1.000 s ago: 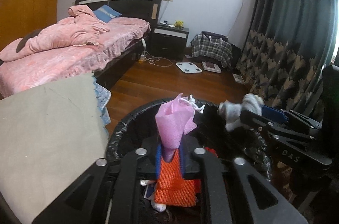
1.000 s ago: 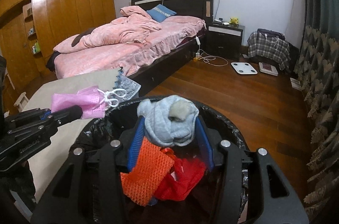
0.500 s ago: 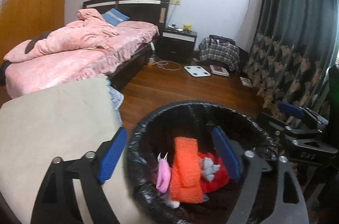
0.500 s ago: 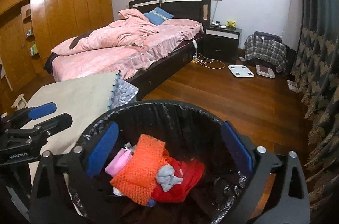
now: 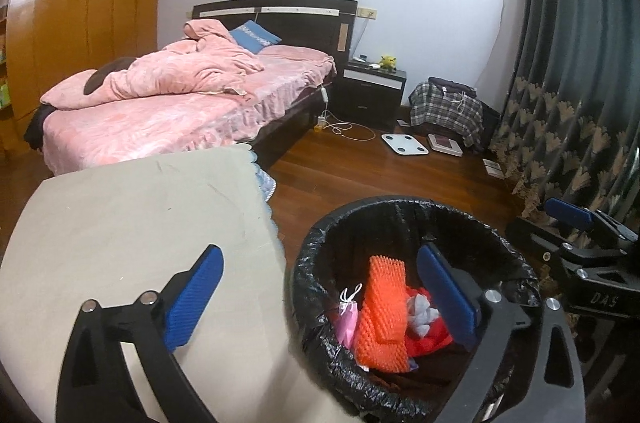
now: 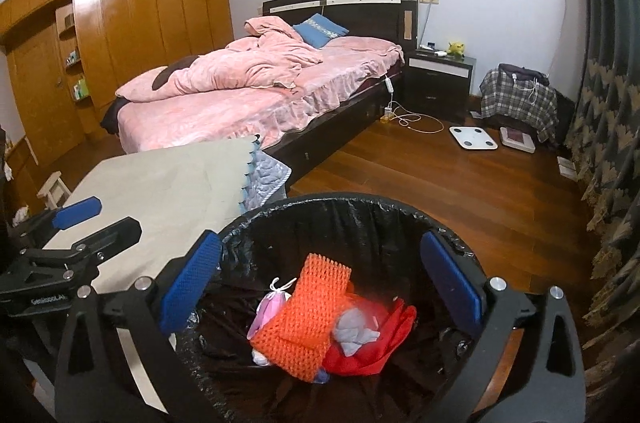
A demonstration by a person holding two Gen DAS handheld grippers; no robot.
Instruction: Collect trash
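A round bin with a black liner (image 5: 320, 247) (image 6: 280, 215) stands on the floor beside a table. Inside lie an orange foam net (image 5: 380, 315) (image 6: 308, 315), a pink mask (image 5: 347, 317) (image 6: 269, 309), a grey sock (image 5: 422, 309) (image 6: 354, 329) and red trash (image 5: 428, 339) (image 6: 384, 339). My left gripper (image 5: 320, 299) is open and empty, over the bin's left rim and the table edge. My right gripper (image 6: 320, 287) is open and empty above the bin. Each gripper also shows in the other's view, the right one (image 5: 576, 235) and the left one (image 6: 80, 223).
A beige-covered table (image 5: 132, 223) (image 6: 168, 183) stands left of the bin. A bed with pink bedding (image 5: 168, 99), a nightstand (image 5: 370, 91), a white scale (image 5: 404, 143) and a plaid bag (image 5: 444, 109) lie beyond. Dark curtains (image 5: 568, 83) hang at right.
Both grippers opened and let go: the pink mask and the grey sock dropped into the bin. The left gripper has since drifted left and up, toward the table.
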